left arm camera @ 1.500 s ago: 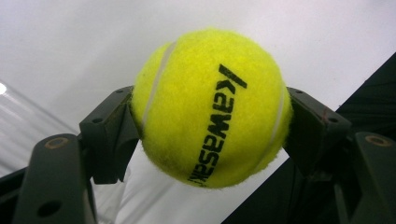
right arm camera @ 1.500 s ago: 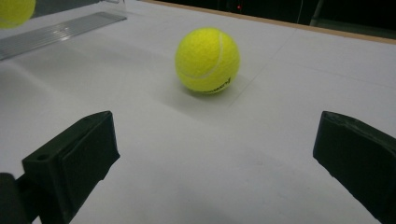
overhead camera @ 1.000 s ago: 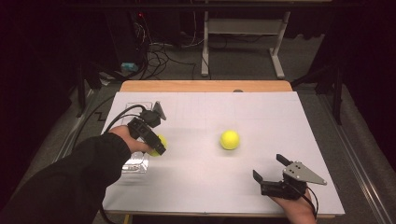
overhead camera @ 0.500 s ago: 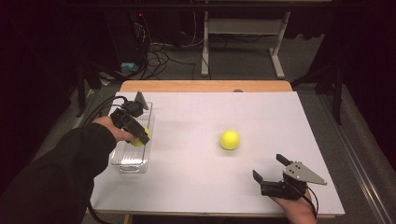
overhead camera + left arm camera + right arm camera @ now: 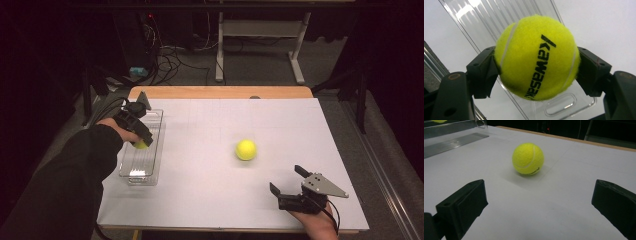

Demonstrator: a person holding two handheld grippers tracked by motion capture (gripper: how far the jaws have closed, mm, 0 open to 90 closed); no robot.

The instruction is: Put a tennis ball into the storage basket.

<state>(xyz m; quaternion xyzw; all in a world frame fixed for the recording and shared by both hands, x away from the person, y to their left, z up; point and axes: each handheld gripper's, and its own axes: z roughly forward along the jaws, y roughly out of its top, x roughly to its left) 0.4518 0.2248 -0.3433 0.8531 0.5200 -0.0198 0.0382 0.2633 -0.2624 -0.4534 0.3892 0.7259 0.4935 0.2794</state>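
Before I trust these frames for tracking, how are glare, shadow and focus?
High view: dark surroundings, evenly lit white table. Left gripper view: glare streaks on the clear plastic tray; the held yellow tennis ball is sharp. Right gripper view: the loose yellow tennis ball casts a soft shadow.

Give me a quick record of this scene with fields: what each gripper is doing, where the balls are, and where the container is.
left gripper: shut on the held tennis ball, over the clear tray
right gripper: open, low at the table's near right, aimed at the loose tennis ball
loose tennis ball: on the white table, mid-right, untouched
clear tray: at the table's left side
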